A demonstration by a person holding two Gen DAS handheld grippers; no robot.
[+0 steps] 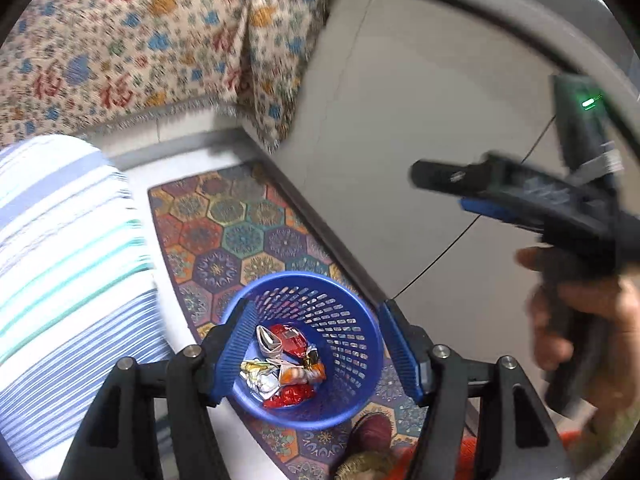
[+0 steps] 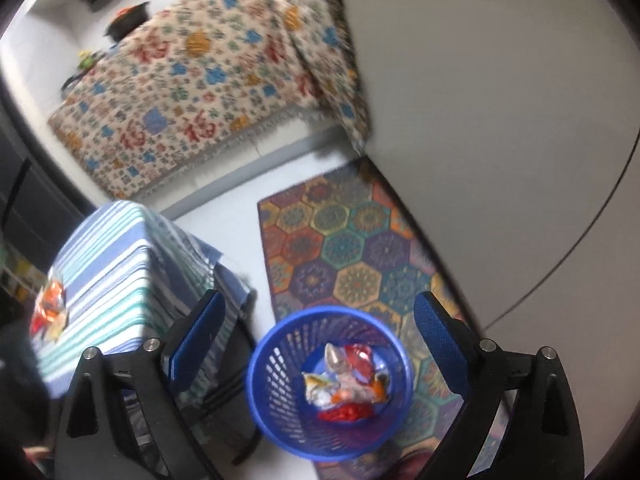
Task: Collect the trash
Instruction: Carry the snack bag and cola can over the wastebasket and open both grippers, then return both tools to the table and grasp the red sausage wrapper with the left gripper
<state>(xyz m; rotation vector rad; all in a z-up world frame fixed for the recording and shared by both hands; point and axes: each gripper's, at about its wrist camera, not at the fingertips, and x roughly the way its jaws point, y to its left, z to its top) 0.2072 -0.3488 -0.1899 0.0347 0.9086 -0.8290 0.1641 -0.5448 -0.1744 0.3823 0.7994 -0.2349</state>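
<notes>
Both the left gripper (image 1: 316, 354) and right gripper (image 2: 320, 344) hang wide open and empty above the blue basket (image 2: 256, 376) at lower centre. Wrappers (image 2: 346, 384) lie inside; one more wrapper (image 2: 50, 306) sits at far left on the striped table (image 2: 116, 264). The next reach should probably go there, closing on the crumpled middle.

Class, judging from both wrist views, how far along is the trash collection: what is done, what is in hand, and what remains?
Done: several crumpled wrappers already lie in the blue basket on the patterned rug.

In hand: nothing. The left gripper and right gripper are both open and empty above the basket.

Left: at least one orange wrapper lies on the striped tablecloth.
</notes>
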